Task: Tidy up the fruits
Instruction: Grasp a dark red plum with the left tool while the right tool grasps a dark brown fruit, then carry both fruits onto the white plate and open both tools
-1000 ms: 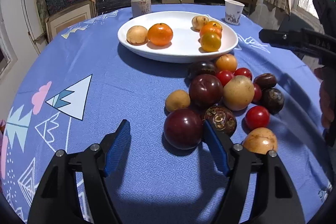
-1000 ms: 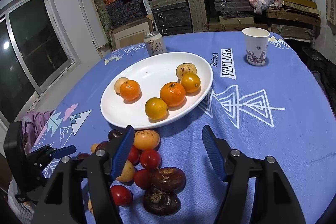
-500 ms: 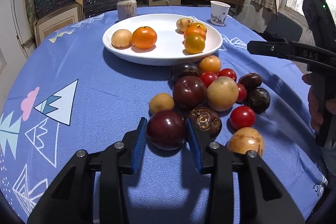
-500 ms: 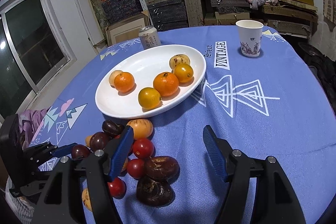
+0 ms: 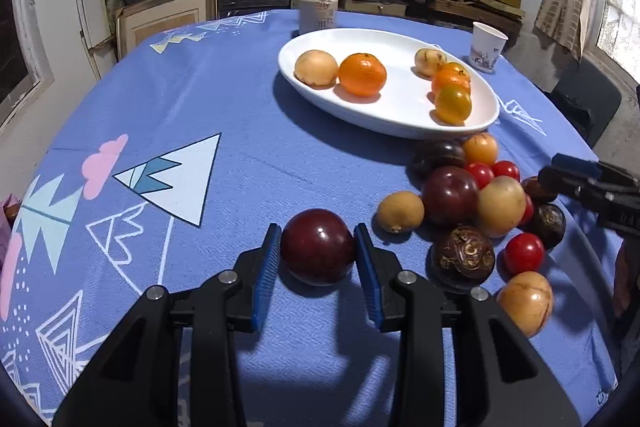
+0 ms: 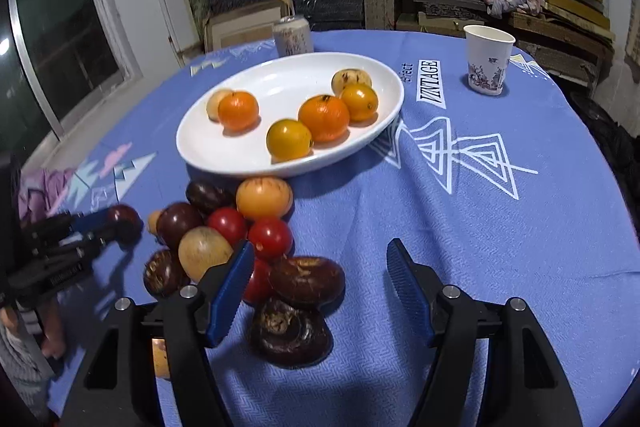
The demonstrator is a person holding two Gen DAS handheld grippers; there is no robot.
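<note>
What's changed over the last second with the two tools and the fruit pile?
The left tool closed its blue pads on the dark red plum and has drawn it left, clear of the pile. The right tool has dropped closer to the pile, jaws open and empty. The white plate and its six fruits, the can and the paper cup are unchanged.

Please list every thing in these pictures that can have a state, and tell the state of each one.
Left claw: shut on the dark red plum.
Dark red plum: gripped, apart from the fruit pile.
Right claw: open, nothing between its pads.
White plate: holds six fruits, with room left.
Paper cup: upright.
Drink can: upright; top not visible.
Fruit pile: loose on the tablecloth beside the plate.
</note>
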